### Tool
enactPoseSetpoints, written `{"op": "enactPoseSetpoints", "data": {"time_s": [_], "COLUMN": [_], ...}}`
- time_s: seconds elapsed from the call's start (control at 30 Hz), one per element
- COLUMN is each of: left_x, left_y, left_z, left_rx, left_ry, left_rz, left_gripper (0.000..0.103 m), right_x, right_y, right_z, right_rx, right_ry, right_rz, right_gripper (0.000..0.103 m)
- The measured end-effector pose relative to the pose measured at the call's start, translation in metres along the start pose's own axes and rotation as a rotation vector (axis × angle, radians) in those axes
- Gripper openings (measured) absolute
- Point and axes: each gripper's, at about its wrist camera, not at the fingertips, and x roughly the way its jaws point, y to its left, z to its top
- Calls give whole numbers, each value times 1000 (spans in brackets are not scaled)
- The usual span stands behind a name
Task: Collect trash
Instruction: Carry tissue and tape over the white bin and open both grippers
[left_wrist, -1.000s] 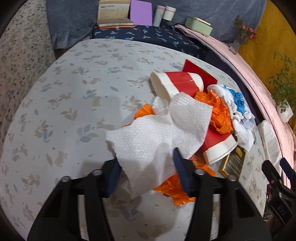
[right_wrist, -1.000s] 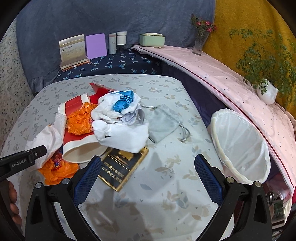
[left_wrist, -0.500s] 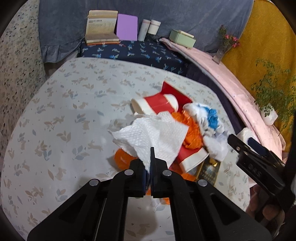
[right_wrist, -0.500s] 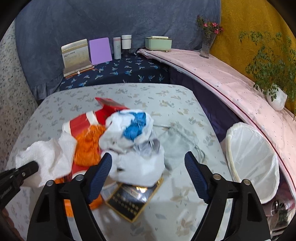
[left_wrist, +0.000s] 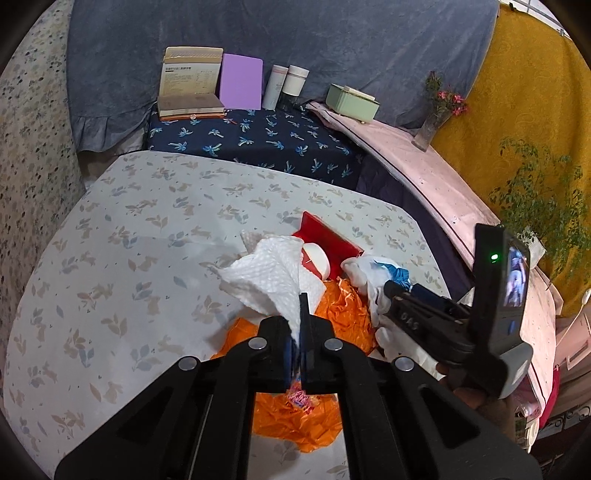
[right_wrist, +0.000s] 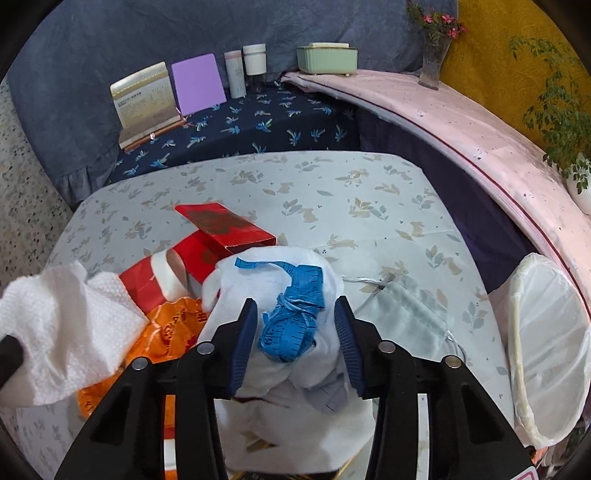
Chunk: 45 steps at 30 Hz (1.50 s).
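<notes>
At the bottom of the left view our left tool (left_wrist: 298, 334) is clamped on the white paper towel (left_wrist: 267, 275), lifted above the orange wrapper (left_wrist: 295, 413). Our right tool (right_wrist: 295, 332) has just been closing, its jaws either side of the white bag (right_wrist: 273, 273), not yet pressing. At the right edge beyond the tabletop (right_wrist: 369, 192) stands the bin (right_wrist: 546, 339).

Each camera rides on its own gripper, looking forward and steeply down along the fingers at the table (left_wrist: 122, 258). The left view hangs close above the trash heap's near left side; the right view sits closer over the white bundle (right_wrist: 291, 332). Both share the paper towel (left_wrist: 266, 273), red box (right_wrist: 221, 225) and far shelf (right_wrist: 258, 122)
</notes>
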Motion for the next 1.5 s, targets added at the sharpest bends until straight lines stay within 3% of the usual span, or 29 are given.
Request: {"op": "enactPoseSetpoints", "data": {"time_s": [0.03, 0.27, 0.67, 1.0, 1.5], "left_x": [2, 6, -21, -34, -2], "left_y": [-1, -16, -70, -158, -311], "left_z": [0, 3, 18, 17, -26], "left_rx": [0, 12, 65, 162, 345], "left_ry": [2, 1, -58, -41, 73], "left_rz": [-1, -17, -78, -218, -441], "left_gripper": [2, 2, 2, 2, 2], "right_x": [2, -3, -81, -132, -139], "right_y": [0, -10, -57, -148, -277], "right_z": [0, -1, 12, -6, -74], "right_rx": [-1, 18, 99, 199, 361], "right_ry": [6, 4, -127, -197, -151], "right_rz": [6, 51, 93, -7, -169], "right_gripper": [31, 26, 25, 25, 25]}}
